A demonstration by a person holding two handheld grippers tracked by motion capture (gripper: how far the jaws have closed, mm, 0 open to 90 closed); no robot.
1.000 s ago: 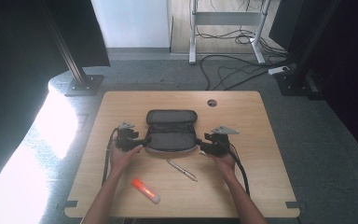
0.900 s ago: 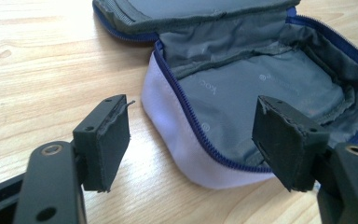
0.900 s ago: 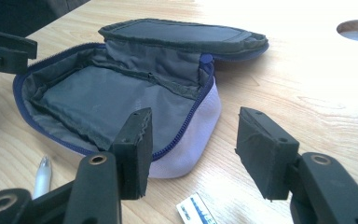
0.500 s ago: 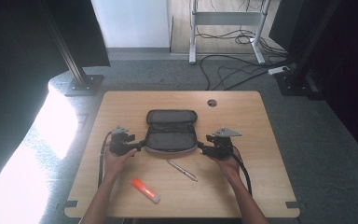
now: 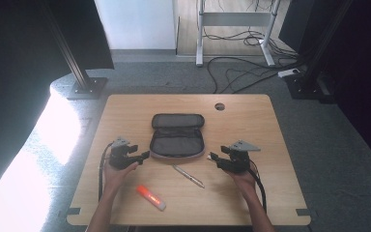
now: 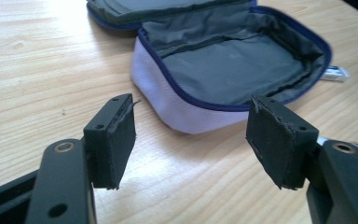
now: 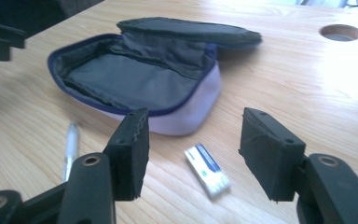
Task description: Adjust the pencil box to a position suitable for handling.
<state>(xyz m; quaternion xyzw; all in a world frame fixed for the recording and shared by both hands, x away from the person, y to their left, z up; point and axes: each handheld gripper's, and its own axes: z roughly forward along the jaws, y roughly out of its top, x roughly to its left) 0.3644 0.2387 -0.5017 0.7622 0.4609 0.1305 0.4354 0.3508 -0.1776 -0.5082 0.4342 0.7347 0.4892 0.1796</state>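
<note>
1. The table (image 5: 125,116) is a pale wooden top with visible grain and rounded corners; a round hole (image 5: 220,106) is cut near its far edge, right of centre; strong light falls across the wood on the right in the right gripper view.
2. The floor (image 5: 140,77) around it is grey carpet; a bright patch of light lies on it at the left; a black stand foot (image 5: 88,87) sits beyond the table's far left corner; loose cables (image 5: 236,72) trail under a grey metal frame (image 5: 232,21) at the back; dark curtains or panels close both sides.
3. The pencil case (image 5: 177,137) lies open mid-table, its lid folded back away from the person; grey lining, blue zip edge, pale outer wall; nothing visible inside it.
4. The left gripper (image 5: 144,155) rests just left of the case's near corner, its jaws standing wide apart and holding nothing; its own view faces the case wall (image 6: 186,112).
5. The right gripper (image 5: 211,157) sits just right of the case, jaws likewise spread and empty; a small white eraser (image 7: 207,171) lies on the wood between them, close to the case.
6. A silver pen (image 5: 188,176) lies near the case's front edge; an orange-and-white marker (image 5: 150,197) lies nearer the person, left of centre.
</note>
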